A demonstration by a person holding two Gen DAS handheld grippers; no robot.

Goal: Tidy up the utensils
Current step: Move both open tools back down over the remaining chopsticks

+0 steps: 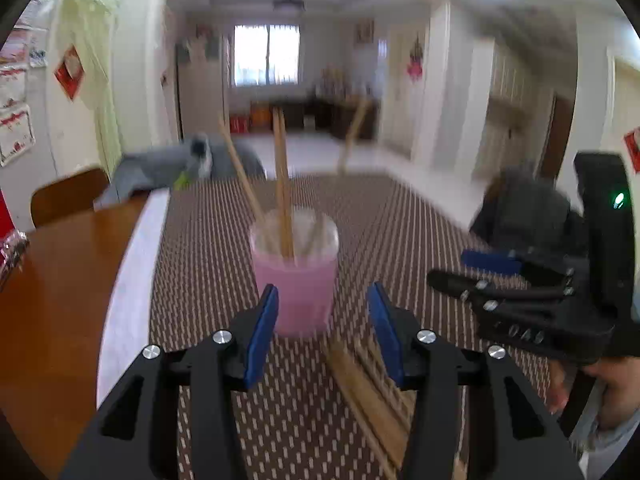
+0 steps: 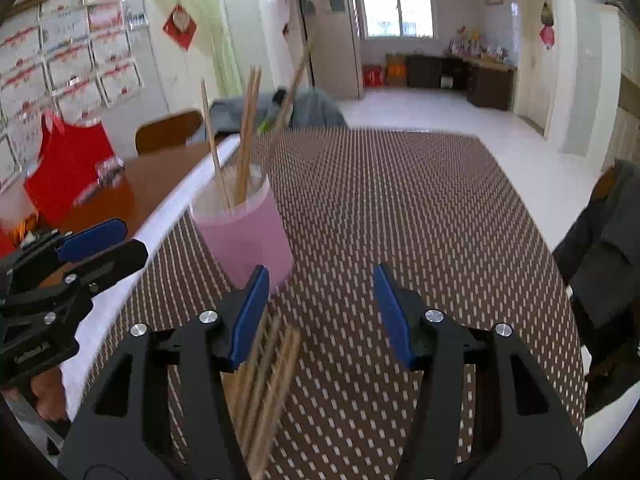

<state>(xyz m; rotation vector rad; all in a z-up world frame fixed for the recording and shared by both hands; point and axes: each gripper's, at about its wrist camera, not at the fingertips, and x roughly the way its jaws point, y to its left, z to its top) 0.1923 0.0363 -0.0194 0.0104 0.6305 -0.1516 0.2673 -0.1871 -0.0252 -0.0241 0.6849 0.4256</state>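
Brown patterned table mat point(image 2: 400, 208) carries a pink plastic cup point(image 1: 296, 276) holding wooden chopsticks point(image 1: 282, 184) that stand nearly upright, tips down, fanning apart. More loose wooden chopsticks point(image 2: 268, 384) lie flat before the cup, long axes running toward it. Both the left gripper point(image 1: 324, 320) and right gripper point(image 2: 320, 312) stand parted and empty; writing is too blurred to read.

pink cup point(image 2: 244, 236) blocks the mat's point(image 2: 400, 208) left; right side lies free.
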